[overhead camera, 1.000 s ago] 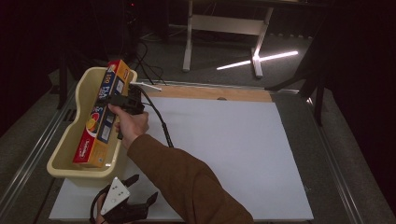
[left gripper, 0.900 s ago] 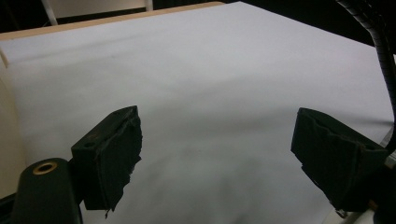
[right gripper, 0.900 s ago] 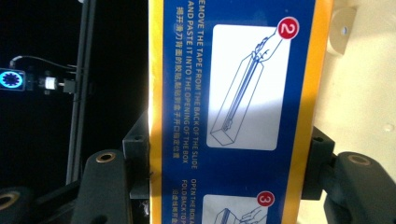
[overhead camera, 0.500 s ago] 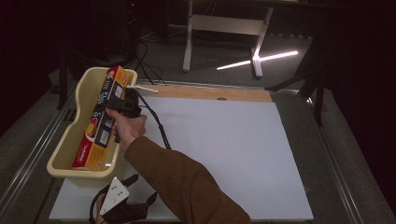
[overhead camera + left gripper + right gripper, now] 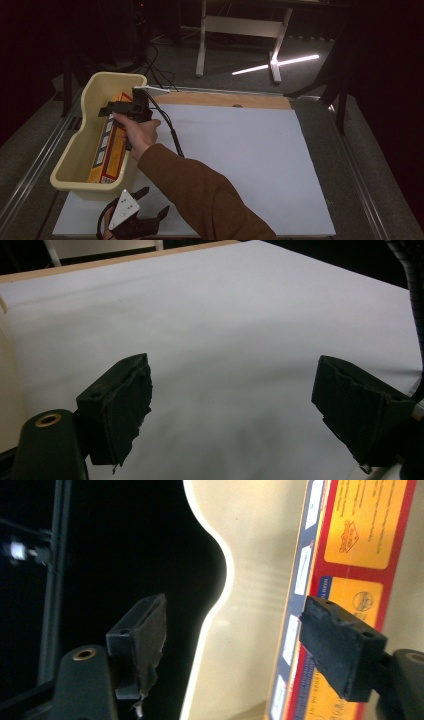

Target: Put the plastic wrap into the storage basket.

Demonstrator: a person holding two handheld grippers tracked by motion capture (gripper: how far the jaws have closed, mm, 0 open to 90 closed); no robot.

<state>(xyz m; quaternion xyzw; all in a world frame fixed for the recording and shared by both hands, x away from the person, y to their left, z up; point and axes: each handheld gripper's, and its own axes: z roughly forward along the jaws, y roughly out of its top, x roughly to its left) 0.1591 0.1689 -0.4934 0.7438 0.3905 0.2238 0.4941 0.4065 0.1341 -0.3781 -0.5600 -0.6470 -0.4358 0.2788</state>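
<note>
My right claw point(image 5: 107, 109) has just been opening and hangs half-wide over the cream tub point(image 5: 75, 150) at the table's left, gripping nothing. The box point(image 5: 111, 150) lies flat inside, directly below it, long axis running near to far. My left claw point(image 5: 150, 207) waits wide open at the near edge.
</note>
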